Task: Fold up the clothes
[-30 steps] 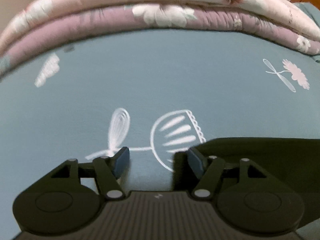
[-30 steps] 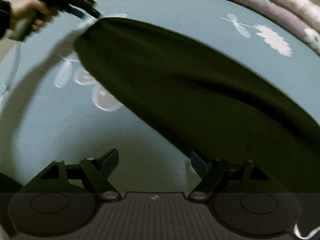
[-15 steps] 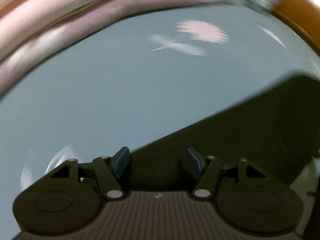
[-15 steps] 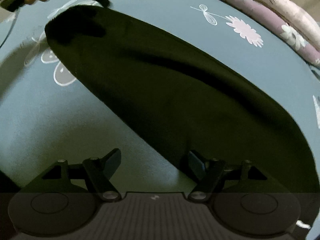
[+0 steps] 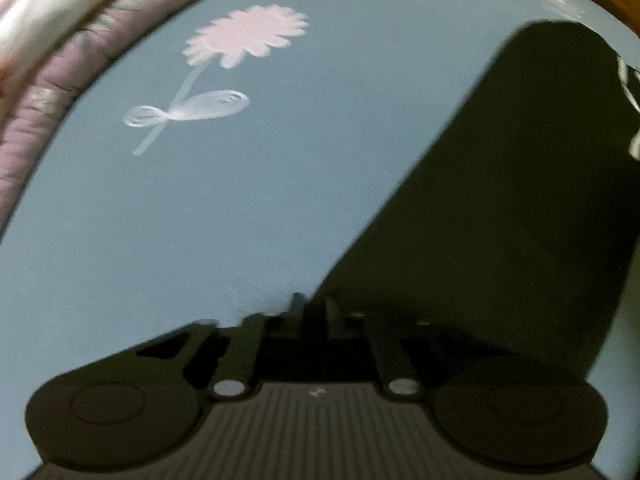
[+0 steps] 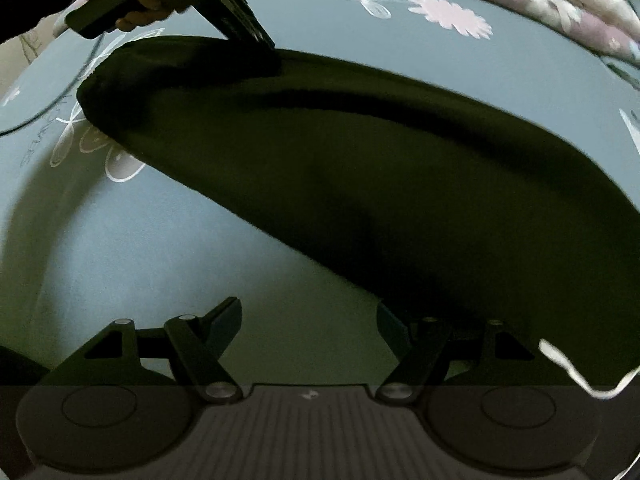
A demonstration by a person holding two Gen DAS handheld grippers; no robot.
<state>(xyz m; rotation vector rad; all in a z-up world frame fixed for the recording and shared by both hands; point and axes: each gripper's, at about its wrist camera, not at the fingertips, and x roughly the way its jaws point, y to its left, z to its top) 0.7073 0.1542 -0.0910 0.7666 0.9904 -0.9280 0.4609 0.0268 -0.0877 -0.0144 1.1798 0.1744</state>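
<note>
Dim, motion-blurred, fisheye-warped edges, soft shadows

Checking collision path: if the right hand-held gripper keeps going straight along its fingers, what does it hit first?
Most likely the dark garment: its near edge lies just ahead of the open right hand-held gripper, over the blue sheet. Depth is unclear, so it might brush the sheet first.

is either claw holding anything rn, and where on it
The left claw is shut on the dark garment, pinching its far edge near one end. The right claw is open, holding nothing.
</note>
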